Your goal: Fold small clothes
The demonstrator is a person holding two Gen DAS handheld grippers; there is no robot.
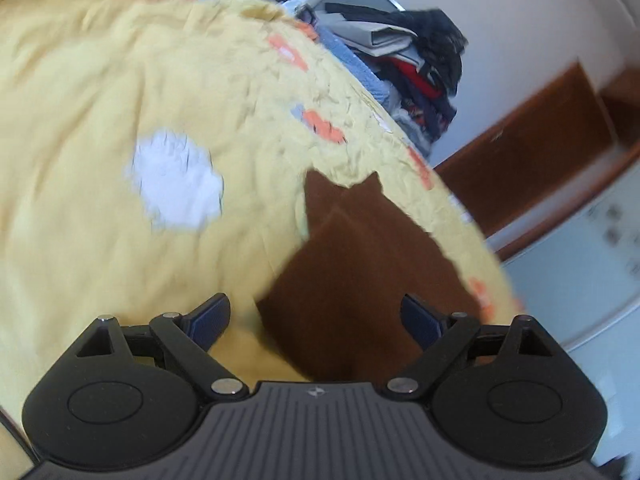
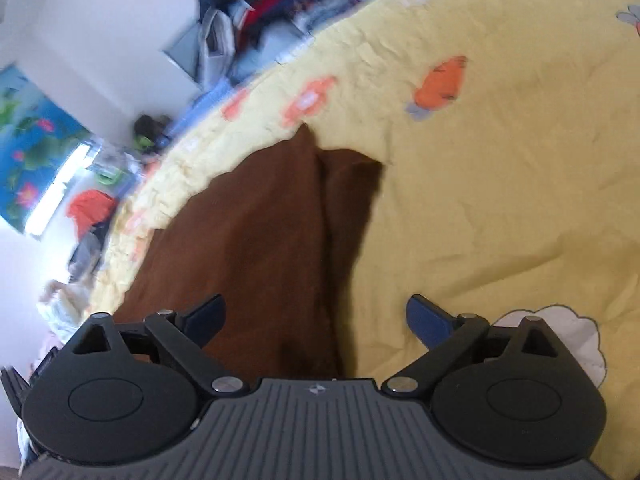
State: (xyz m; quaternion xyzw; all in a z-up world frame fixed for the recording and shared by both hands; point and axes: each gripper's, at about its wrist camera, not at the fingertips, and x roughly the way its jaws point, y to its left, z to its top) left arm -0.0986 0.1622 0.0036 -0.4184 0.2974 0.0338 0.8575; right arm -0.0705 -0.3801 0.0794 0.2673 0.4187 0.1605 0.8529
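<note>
Between folds, likely: left tool (image 1: 316, 316) and right tool (image 2: 316, 316) both spread apart, empty, above brown garment (image 2: 256, 232) on yellow quilt (image 2: 480, 200); next, clamp an edge.

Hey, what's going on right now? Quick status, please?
Left gripper and right gripper: jaws open, empty. Brown garment lies flat on yellow quilt, unheld. Nothing in the way.
</note>
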